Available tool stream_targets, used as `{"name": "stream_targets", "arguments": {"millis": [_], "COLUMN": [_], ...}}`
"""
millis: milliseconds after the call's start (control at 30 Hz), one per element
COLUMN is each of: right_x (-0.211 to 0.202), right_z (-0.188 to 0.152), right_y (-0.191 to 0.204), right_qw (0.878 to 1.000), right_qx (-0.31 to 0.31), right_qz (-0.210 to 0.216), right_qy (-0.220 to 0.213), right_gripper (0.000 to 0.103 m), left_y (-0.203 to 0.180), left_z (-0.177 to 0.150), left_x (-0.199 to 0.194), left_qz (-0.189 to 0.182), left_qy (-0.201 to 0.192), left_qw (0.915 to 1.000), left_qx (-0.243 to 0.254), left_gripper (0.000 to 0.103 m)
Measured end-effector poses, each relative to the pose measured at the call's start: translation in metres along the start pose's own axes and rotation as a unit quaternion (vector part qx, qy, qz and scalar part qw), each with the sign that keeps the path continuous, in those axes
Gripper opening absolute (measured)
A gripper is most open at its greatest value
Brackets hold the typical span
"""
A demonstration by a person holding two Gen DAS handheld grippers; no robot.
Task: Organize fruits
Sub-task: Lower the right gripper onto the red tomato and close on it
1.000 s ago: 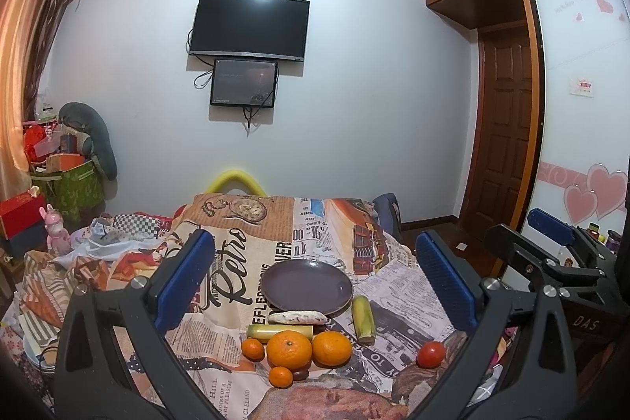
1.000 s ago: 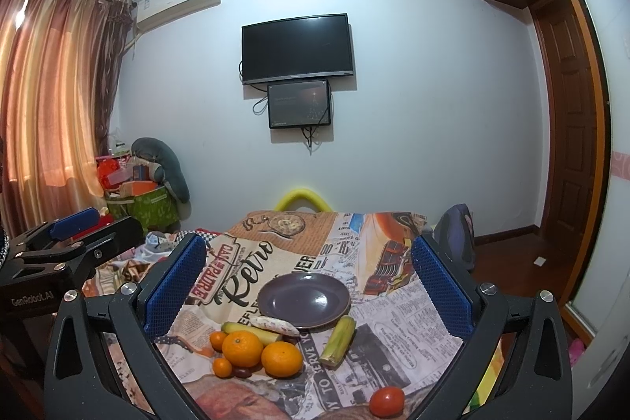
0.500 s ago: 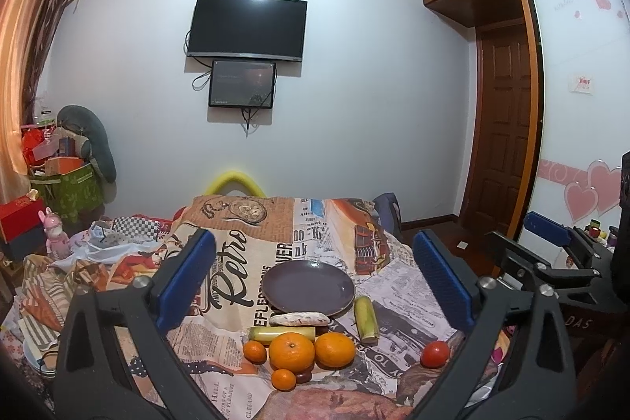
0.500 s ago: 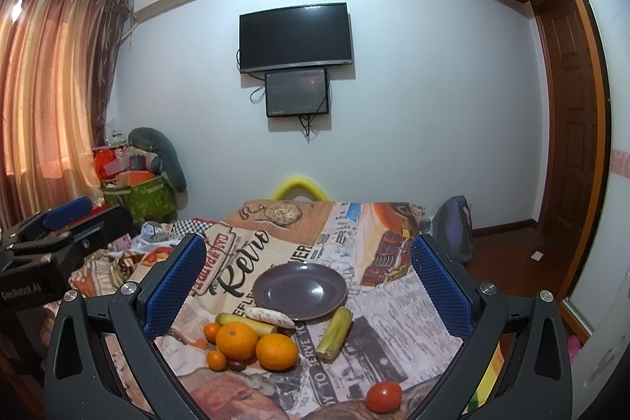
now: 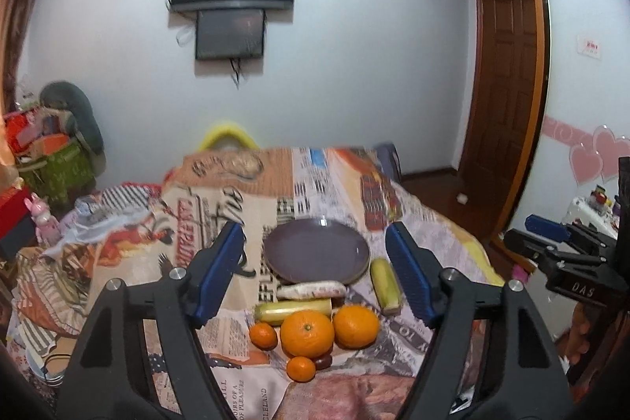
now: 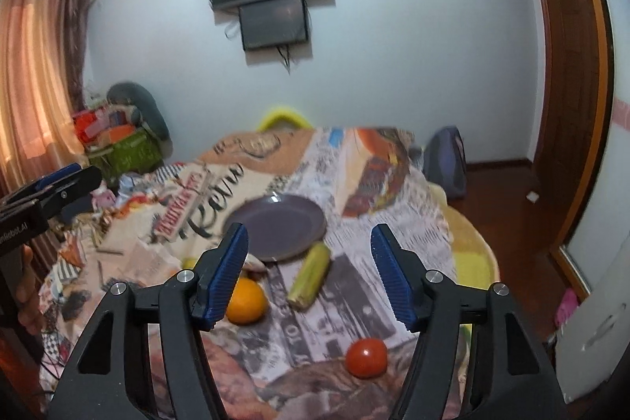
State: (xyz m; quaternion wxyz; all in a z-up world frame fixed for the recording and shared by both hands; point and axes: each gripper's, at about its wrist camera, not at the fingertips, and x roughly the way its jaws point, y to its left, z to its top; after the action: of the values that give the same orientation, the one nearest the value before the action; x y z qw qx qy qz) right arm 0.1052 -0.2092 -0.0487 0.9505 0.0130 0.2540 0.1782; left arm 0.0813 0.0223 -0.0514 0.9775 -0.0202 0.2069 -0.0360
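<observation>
Since a second ago, both tools lowered toward fruit, plate grown larger. Left tool (image 5: 315, 276) and right tool (image 6: 309, 272): wide open, holding nothing. Purple plate (image 5: 317, 248) mid-frame on patterned surface (image 5: 425, 219), bare; oranges (image 5: 307, 333) just below it, tomato (image 6: 366, 357) lower right. Approach step; next, probably closing on one fruit.

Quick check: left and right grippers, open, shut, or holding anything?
Left gripper: open, holding nothing.
Right gripper: open, holding nothing.
</observation>
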Motion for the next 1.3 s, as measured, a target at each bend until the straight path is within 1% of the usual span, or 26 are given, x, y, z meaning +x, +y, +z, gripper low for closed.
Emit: {"name": "stream_targets", "arguments": {"millis": [100,267,433,567,767,933,1100,1267,1300], "right_x": [0.015,0.039,0.057,0.075,0.088,0.096,0.107,0.113,0.113], "right_z": [-0.007,-0.025,-0.044,-0.059,-0.079,-0.089,-0.098,-0.103,-0.103], "right_y": [-0.01,-0.028,-0.037,-0.045,-0.056,-0.059,-0.057,-0.052,-0.052], "right_qw": [0.999,0.995,0.989,0.984,0.978,0.973,0.969,0.968,0.968], "right_qx": [0.004,0.037,0.041,0.054,0.066,0.071,0.072,0.066,0.064], "right_qz": [-0.012,-0.015,-0.024,-0.025,-0.027,-0.021,-0.015,-0.008,-0.008], "right_qy": [0.031,0.088,0.138,0.168,0.198,0.217,0.234,0.243,0.242], "right_gripper": [0.062,0.062,0.062,0.062,0.063,0.064,0.064,0.063,0.061], "left_y": [0.006,0.009,0.011,0.013,0.012,0.012,0.013,0.019,0.021], "left_z": [-0.007,-0.028,-0.048,-0.061,-0.078,-0.093,-0.104,-0.105,-0.105], "left_x": [0.026,0.068,0.094,0.114,0.131,0.148,0.159,0.164,0.164], "left_qz": [-0.004,-0.013,-0.014,-0.017,-0.019,-0.02,-0.019,-0.021,-0.021], "left_qy": [0.04,0.112,0.162,0.194,0.231,0.262,0.281,0.279,0.277], "left_qw": [0.9992,0.9935,0.9867,0.9809,0.9727,0.9646,0.9592,0.9591,0.9594], "left_qx": [-0.004,-0.008,-0.006,-0.008,-0.011,-0.022,-0.026,-0.045,-0.05], "left_gripper": [0.075,0.075,0.075,0.075,0.075,0.075,0.075,0.075,0.075]}}
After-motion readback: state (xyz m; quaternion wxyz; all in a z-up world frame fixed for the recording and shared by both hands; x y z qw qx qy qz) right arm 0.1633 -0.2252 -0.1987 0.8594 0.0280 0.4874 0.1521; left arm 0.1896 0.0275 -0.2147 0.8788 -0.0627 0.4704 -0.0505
